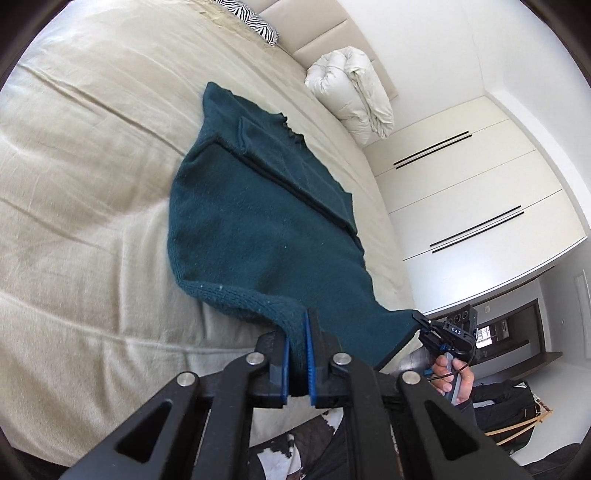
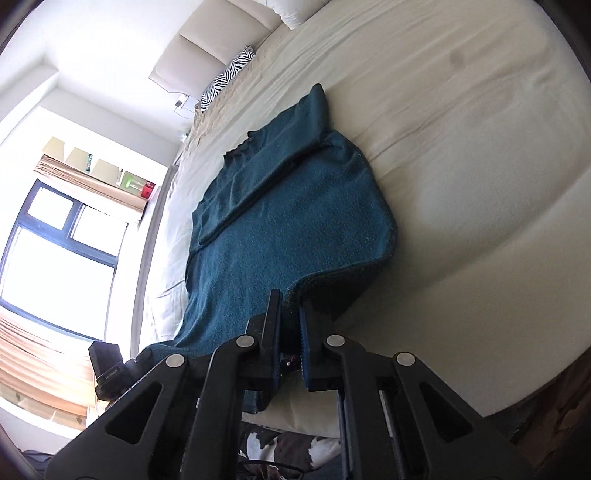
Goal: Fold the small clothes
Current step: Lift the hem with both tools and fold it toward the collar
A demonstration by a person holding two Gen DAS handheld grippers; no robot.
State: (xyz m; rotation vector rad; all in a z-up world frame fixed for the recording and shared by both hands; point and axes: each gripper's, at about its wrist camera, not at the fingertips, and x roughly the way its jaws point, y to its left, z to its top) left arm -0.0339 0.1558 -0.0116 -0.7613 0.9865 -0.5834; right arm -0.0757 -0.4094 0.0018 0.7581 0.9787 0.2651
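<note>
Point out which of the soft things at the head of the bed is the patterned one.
The zebra-striped pillow, black and white, lying against the headboard. The bundled duvet further along is plain cream, with no pattern.

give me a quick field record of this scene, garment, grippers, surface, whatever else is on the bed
garment: dark teal knit sweater, sleeve folded across the body
surface: beige bed sheet
left gripper: shut on the sweater's ribbed hem
right gripper: shut on the hem at the other corner
hem state: lifted off the bed near the grippers, far end lying flat
also on bed: zebra-print pillow, rolled white duvet
</note>
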